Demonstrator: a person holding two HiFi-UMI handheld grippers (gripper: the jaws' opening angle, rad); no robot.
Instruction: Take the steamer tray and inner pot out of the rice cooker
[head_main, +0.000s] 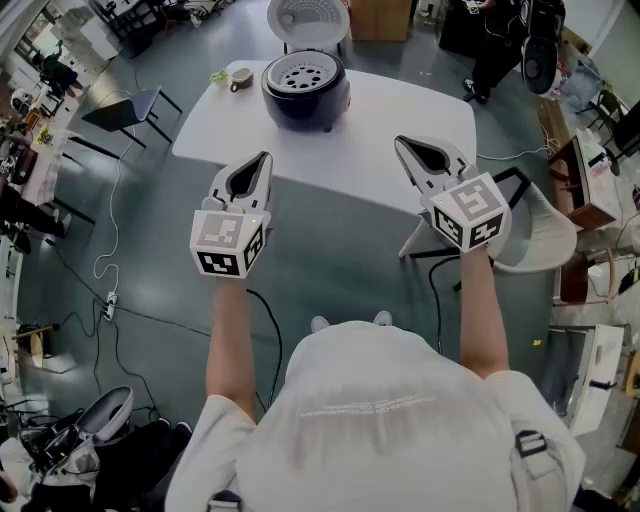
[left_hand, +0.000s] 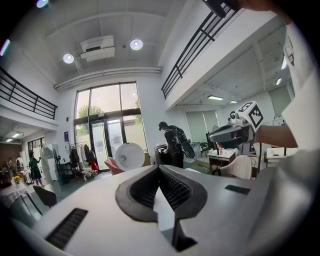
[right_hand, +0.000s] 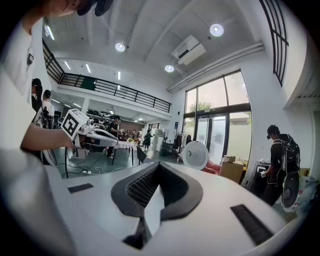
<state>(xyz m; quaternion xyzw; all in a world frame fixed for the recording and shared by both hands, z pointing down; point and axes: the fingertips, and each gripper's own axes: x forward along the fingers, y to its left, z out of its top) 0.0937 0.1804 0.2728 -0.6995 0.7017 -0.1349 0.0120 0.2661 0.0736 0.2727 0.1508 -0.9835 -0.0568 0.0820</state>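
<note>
Shoulders in a white shirt (head_main: 380, 410) fill the bottom of the head view, with both bare forearms reaching forward from them. Each hand carries a grey two-jaw tool with a marker cube at its rear. The left claw (head_main: 264, 158) has its jaws pressed together with nothing between them, and its own view shows the ribbed dark pads meeting at the tip. The right claw (head_main: 399, 141) is likewise closed and empty. Both hang in the air at the near edge of the white rectangular surface (head_main: 410, 120), well apart from each other and short of the cooker.

On the far side of that surface stands the round dark-blue rice cooker (head_main: 310, 105), its white lid (head_main: 308, 20) tipped up behind it. The pale perforated steamer tray (head_main: 303, 72) sits in the cooker's mouth; whatever lies under it is hidden. A small roll-shaped object (head_main: 241, 77) rests near the far left corner. A black chair (head_main: 120, 108) stands on the grey floor (head_main: 150, 230) to the left.
</note>
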